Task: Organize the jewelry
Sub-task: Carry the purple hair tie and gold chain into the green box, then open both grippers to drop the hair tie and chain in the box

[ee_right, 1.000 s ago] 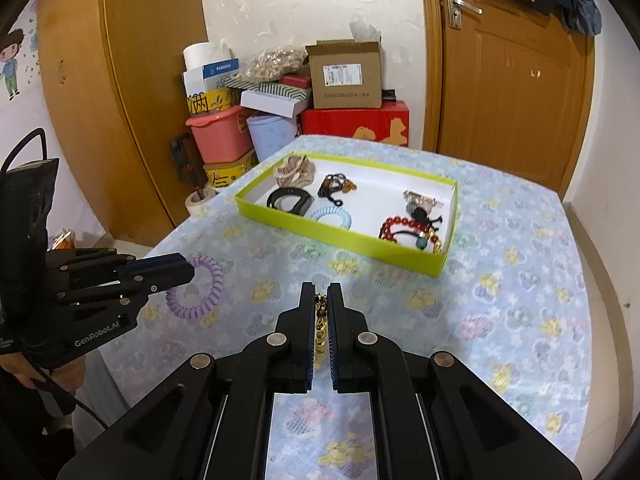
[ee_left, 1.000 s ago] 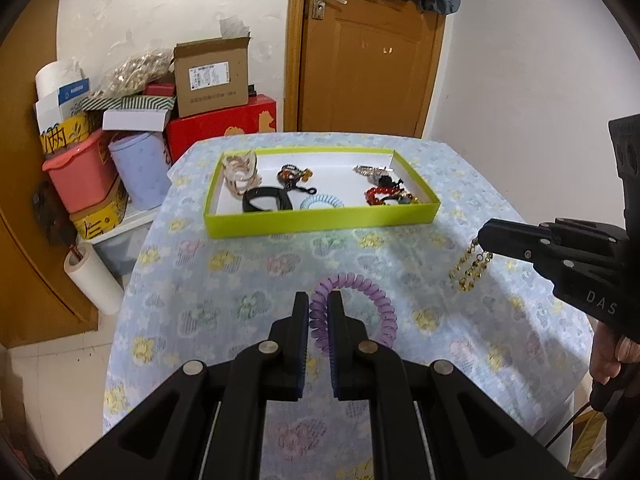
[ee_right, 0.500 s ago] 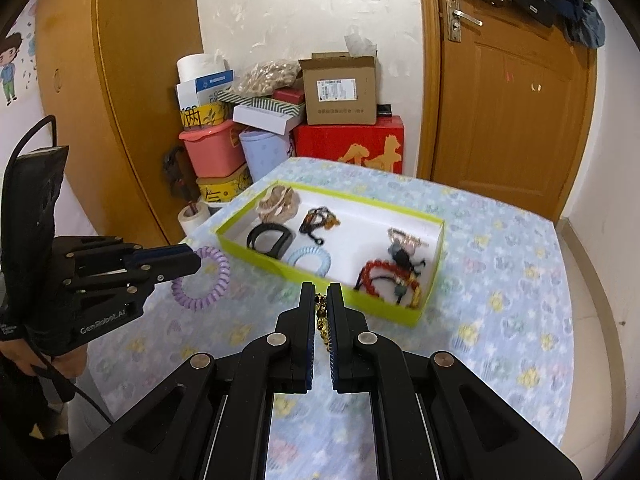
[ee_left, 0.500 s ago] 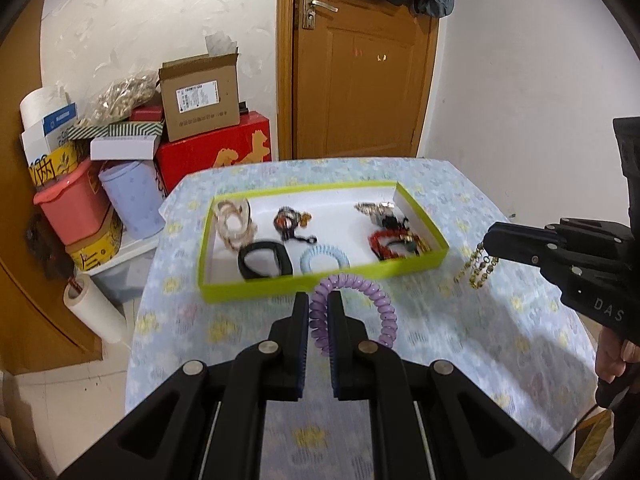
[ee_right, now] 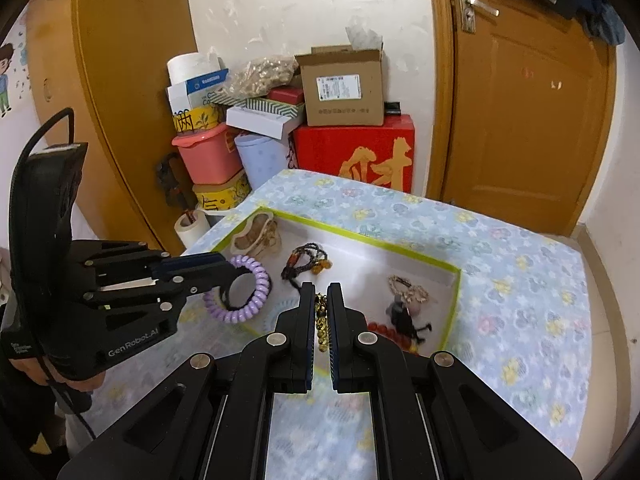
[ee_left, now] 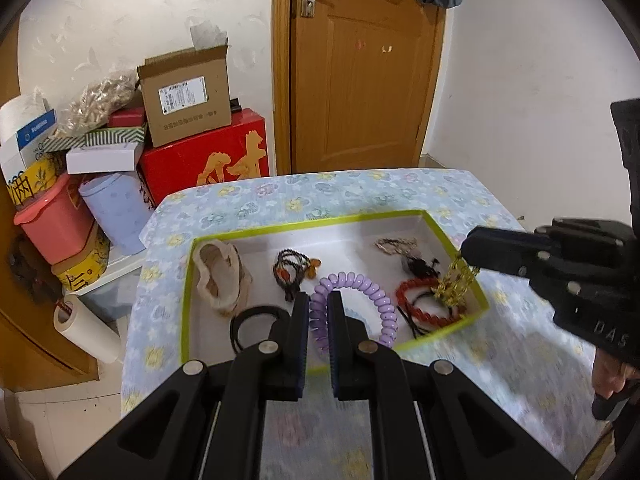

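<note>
both my grippers have come forward over the green tray [ee_left: 188,280] since a second ago. left gripper [ee_left: 318,312] is clamped on the purple coil hair tie [ee_left: 360,292]; right gripper [ee_right: 319,304] is clamped on the gold chain [ee_right: 321,320], both above the tray.

Both hand-held grippers, left [ee_left: 318,312] and right [ee_right: 321,312], angle downward, jaws clamped.

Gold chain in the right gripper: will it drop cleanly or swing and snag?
The gold chain hangs limp, so it likely swings. Dangling over the red bead bracelet in the tray, its links may snag there.
</note>
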`<state>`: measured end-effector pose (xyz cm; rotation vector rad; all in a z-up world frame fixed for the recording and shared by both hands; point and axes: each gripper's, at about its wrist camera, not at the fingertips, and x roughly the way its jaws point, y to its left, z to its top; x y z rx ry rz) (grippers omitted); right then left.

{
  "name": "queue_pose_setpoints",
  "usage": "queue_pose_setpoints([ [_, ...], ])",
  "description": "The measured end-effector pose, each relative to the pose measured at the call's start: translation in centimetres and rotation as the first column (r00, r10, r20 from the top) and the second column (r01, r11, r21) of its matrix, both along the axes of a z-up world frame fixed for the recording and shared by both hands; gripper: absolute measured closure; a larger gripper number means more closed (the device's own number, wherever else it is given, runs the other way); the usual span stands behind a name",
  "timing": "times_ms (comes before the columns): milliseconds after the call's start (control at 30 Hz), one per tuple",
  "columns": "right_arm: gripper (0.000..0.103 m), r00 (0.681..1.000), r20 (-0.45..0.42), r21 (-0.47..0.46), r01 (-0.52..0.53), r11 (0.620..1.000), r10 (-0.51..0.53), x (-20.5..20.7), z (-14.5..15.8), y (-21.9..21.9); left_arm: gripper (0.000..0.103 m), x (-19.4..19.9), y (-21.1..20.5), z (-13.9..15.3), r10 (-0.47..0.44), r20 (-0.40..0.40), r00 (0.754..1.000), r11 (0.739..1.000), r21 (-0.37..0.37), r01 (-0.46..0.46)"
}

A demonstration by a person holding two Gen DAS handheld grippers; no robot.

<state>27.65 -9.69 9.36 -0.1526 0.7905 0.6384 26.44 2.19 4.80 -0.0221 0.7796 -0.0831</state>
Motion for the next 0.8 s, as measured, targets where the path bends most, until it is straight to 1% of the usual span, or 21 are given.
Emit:
queue_pose_setpoints([
  [233,0.098,0.998,-0.068,-0.013,0.012,1.000,-0.013,4.0,-3.2,0.5,0.094,3.9,0.1,-2.3,-0.005,-0.044,0.999,1.000,-0.001,0.005],
  [400,0.098,0.993,-0.110,-0.024,0.029,0.999,-0.031,5.9,-5.3,0.3,0.094,6.0,0.5,-4.3,0.001,-0.082,0.997,1.000,-0.010,-0.002],
  [600,0.097,0.987,-0.152,-0.036,0.043,0.998,-0.048,7.3,-7.2,0.0,0.094,7.1,0.2,-5.9,-0.003,-0.115,0.993,1.000,-0.010,0.002],
  [800,0.097,0.982,-0.180,-0.047,0.048,0.998,-0.056,7.8,-8.2,0.0,0.093,7.6,0.0,-6.3,-0.008,-0.120,0.993,1.000,-0.012,0.006],
])
